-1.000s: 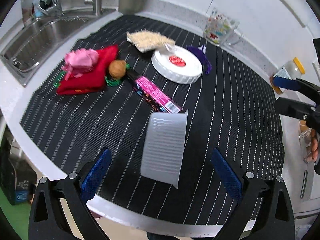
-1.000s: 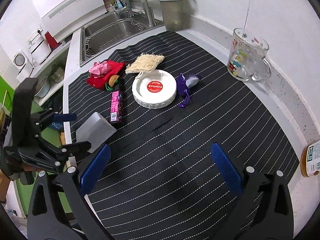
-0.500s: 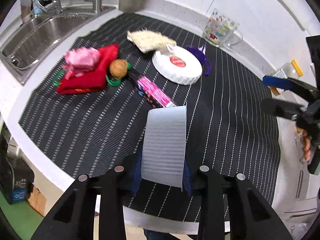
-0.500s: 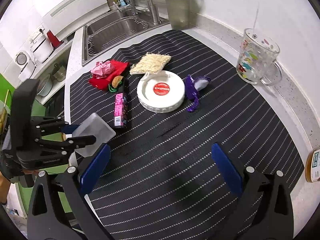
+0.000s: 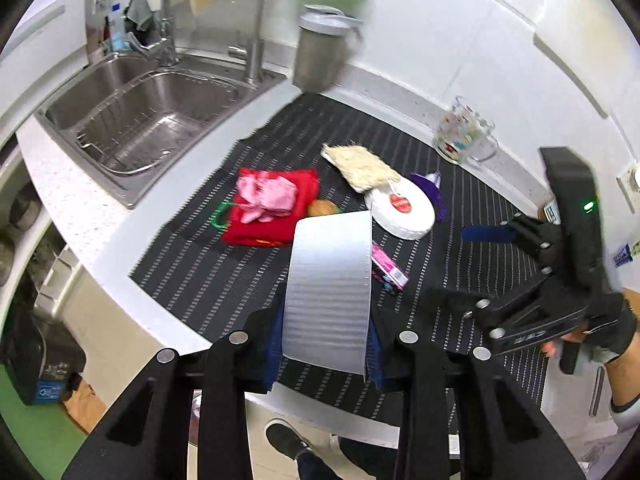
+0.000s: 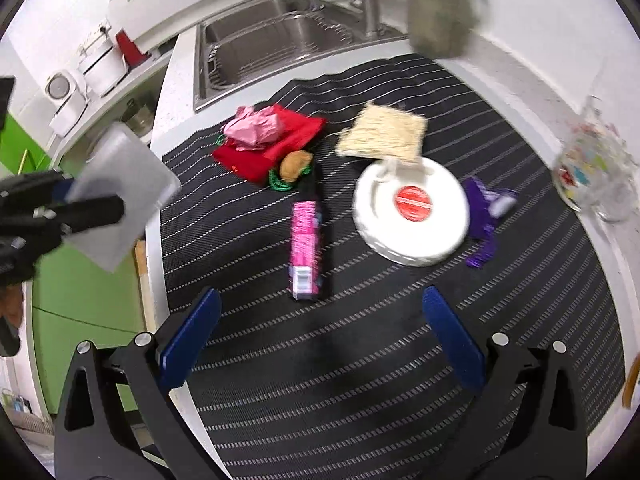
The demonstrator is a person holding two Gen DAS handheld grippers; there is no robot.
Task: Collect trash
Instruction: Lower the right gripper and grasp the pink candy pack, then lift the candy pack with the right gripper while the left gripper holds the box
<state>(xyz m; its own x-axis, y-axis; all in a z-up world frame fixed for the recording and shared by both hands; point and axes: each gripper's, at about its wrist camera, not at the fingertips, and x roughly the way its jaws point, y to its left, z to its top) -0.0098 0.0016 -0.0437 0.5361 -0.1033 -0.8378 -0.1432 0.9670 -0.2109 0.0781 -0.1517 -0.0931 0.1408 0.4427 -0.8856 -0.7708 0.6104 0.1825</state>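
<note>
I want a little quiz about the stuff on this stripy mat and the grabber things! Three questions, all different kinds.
1. True or false: the left tool grips the ribbed translucent plastic tray.
2. What lies nearest in front of the open right tool? A) long pink wrapper box B) round white lid with red sticker C) patterned glass mug
3. Fill in: the crumpled pink paper lies on a folded ___ cloth.

Key: 1 true; 2 A; 3 red.

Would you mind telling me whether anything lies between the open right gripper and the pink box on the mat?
Nothing visible does: only bare striped mat lies between the right gripper and the pink box.
</note>
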